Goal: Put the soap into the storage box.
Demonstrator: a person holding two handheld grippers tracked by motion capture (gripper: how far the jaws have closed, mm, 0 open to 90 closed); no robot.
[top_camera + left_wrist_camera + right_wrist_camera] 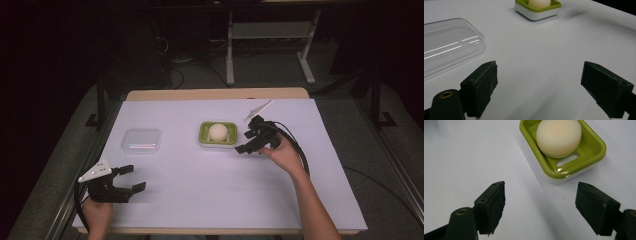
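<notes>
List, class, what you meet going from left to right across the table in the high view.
Left tool → clear plastic lid → green soap dish holding a round cream soap → right tool.

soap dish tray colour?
Lime green tray on a white base; the soap dish shows best in the right gripper view, with a cream round soap in it.

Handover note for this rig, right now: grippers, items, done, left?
Left gripper: open, holding nothing, low at the table's near left, short of the clear lid.
Right gripper: open, holding nothing, just right of the green soap dish, not touching it.
Soap: sits in the dish, mid-table. Lid lies flat to its left, apart.
Done: nothing gripped so far.
Left: probably grip the dish or soap, then bring the lid over; intent is a guess.
</notes>
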